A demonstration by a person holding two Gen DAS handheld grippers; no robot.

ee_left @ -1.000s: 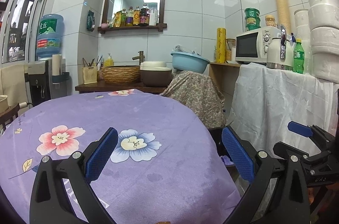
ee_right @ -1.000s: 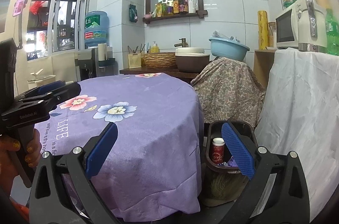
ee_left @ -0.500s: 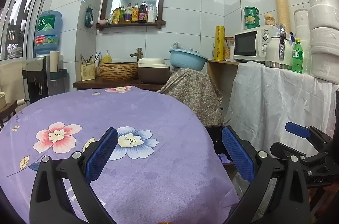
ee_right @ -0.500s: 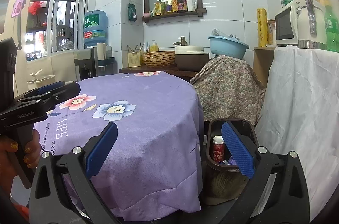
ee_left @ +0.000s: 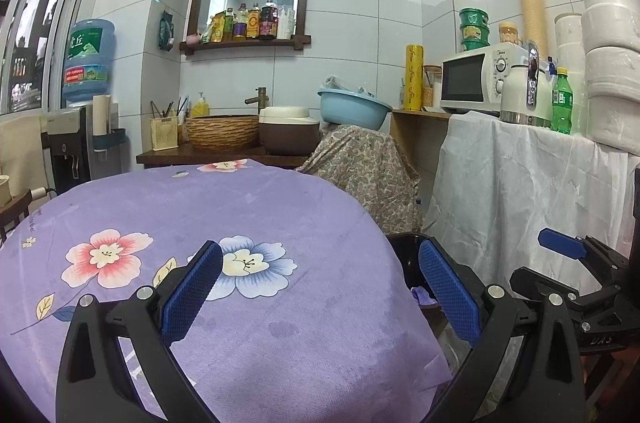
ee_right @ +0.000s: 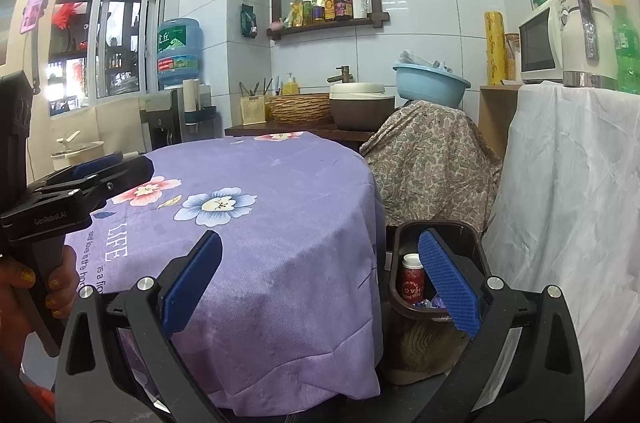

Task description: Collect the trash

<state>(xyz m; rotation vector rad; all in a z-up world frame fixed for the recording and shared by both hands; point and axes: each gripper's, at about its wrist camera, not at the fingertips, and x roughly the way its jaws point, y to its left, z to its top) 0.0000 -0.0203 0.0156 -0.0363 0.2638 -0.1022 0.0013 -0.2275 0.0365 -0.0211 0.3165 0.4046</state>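
Left gripper [ee_left: 320,287]: blue-padded jaws spread wide, nothing between them, held above the near part of the purple flowered tablecloth [ee_left: 248,207]; seen from the right wrist view at the left edge, gripped by a hand [ee_right: 28,287] with glittery nails. Right gripper [ee_right: 320,287]: jaws likewise wide apart and empty, poised near the right edge of the table, its right finger in line with the bin below. Trash bin [ee_right: 476,247]: dark brown, oblong, standing on the floor just beside the table's right side, between the hanging tablecloth and a white draped cloth [ee_right: 568,191]. Contents: a red bottle with a white cap [ee_right: 412,277], upright at the left end, and purple crumpled trash [ee_left: 422,293] beside it; the rest is hidden by the finger. Tabletop: no loose item visible on the cloth. Far side: a patterned cloth-covered object [ee_left: 364,167] topped by a light blue basin [ee_left: 354,107]; a wooden counter with a woven basket [ee_left: 222,131] and a brown pot [ee_left: 290,131]. Far right: a microwave [ee_left: 480,77], a white kettle [ee_left: 524,91] and a green bottle [ee_left: 561,103] on the draped surface. Far left: a water dispenser with a blue bottle [ee_left: 90,57].
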